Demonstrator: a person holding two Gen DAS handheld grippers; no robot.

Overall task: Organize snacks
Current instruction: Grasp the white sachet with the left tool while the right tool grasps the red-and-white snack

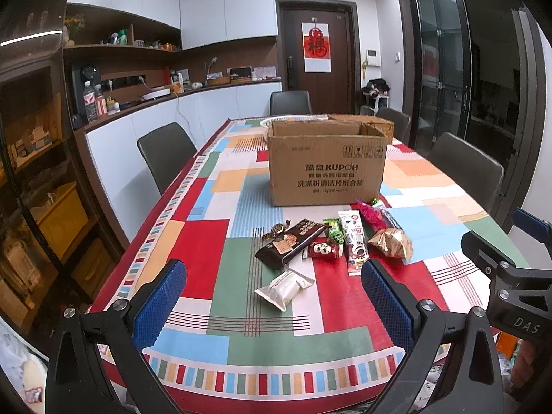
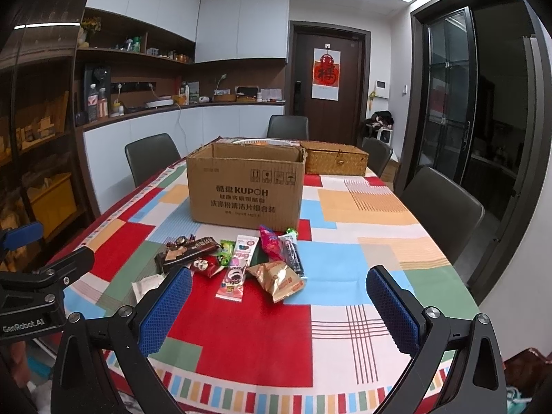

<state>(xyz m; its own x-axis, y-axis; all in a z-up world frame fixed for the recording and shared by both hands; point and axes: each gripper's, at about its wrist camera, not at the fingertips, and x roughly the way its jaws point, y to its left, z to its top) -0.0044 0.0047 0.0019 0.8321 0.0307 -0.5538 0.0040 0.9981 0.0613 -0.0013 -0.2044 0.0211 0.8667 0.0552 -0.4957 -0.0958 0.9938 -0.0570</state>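
The snacks (image 1: 331, 241) are lying loose in a small heap near the middle of the surface (image 1: 214, 241), just in front of the box (image 1: 327, 169). A white pack (image 1: 284, 288) is sitting apart, nearer the front edge, and a gold pack (image 2: 276, 279) is resting at the heap's right side. Behind the box, toward the far edge, a wicker basket (image 2: 336, 162) is sitting closed. The left claw (image 1: 272, 305) and right claw (image 2: 279, 307) are both hovering over the front edge, spread wide and gripping nothing. Judging by this, sorting is barely beginning: every visible snack is lying outside the box, whose inside is hidden.
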